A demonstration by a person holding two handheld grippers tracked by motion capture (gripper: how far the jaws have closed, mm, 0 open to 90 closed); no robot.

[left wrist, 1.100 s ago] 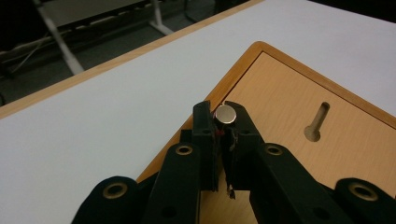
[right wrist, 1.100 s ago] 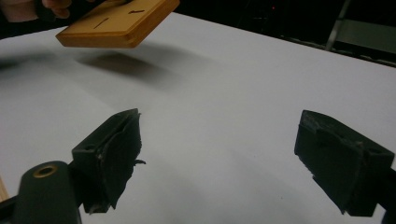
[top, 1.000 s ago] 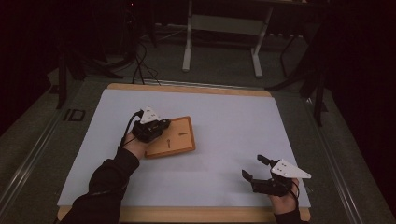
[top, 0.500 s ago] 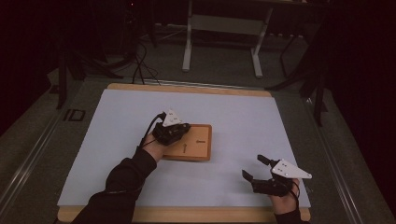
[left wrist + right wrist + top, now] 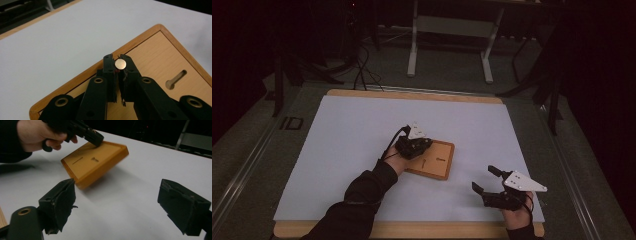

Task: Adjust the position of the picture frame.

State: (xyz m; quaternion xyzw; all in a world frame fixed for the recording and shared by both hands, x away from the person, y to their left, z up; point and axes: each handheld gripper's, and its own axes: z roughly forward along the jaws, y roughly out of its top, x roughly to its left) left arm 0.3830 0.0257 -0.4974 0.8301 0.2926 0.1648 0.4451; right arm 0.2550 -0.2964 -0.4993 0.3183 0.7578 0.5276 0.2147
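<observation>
White mat lying open along its left edge and far corners, wooden board sitting mid-mat under the left gripper, right gripper hovering at the near right corner.

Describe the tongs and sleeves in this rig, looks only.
Both tongs are black. The left tongs carry a grey three-cornered plate and a black cable; in the left gripper view, brass-ringed holes dot the links. The right tongs carry a larger grey plate and have chunky, frayed pads. The left sleeve is dark.
</observation>
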